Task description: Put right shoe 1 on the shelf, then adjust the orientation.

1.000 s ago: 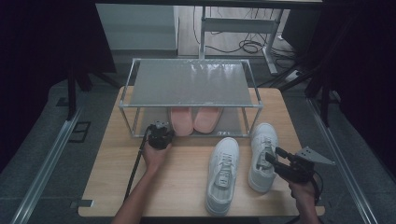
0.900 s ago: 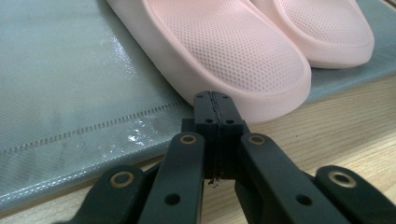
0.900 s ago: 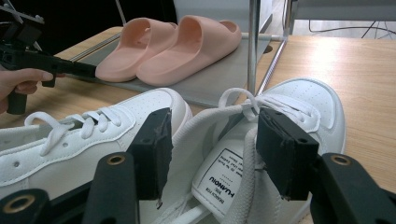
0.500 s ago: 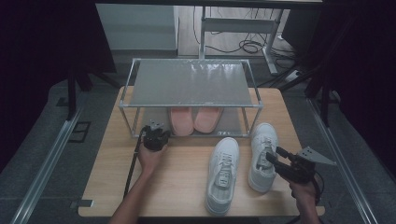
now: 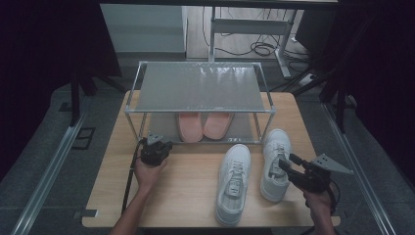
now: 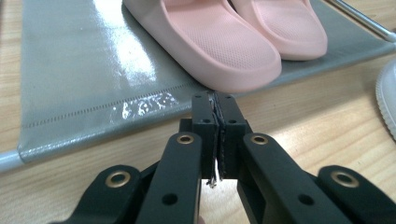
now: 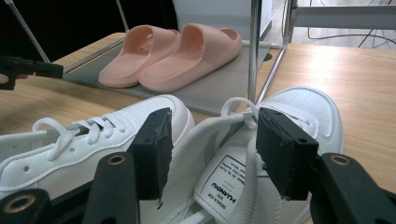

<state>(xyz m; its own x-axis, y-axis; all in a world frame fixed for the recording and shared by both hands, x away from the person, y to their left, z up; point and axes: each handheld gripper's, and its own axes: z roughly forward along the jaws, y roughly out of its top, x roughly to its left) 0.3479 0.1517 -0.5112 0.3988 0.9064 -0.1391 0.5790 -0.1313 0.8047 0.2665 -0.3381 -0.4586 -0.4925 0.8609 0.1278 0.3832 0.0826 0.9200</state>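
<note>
Two pink slippers [image 5: 203, 125] lie side by side on the grey lower mat [image 6: 84, 70] of a metal rack [image 5: 195, 88]. My left gripper [image 5: 155, 149] is shut and empty on the table just in front of the rack's left part. In the left gripper view its tips [image 6: 215, 100] point at the nearer slipper's toe [image 6: 219, 46]. Two white sneakers stand on the table, the left one [image 5: 234, 183] and the right one [image 5: 275, 149]. My right gripper [image 5: 288, 166] is open, and its jaws [image 7: 212, 140] straddle the right sneaker's collar and tongue [image 7: 224, 182].
The wooden table [image 5: 191, 181] has bare room between my left hand and the sneakers. The rack's chrome post [image 7: 254, 51] rises just beyond the right sneaker's toe. Table legs and cables lie on the floor behind the rack.
My left gripper has drawn back from the rack's lower shelf, toward the left and nearer to the person. The right gripper and both sneakers have stayed put.
</note>
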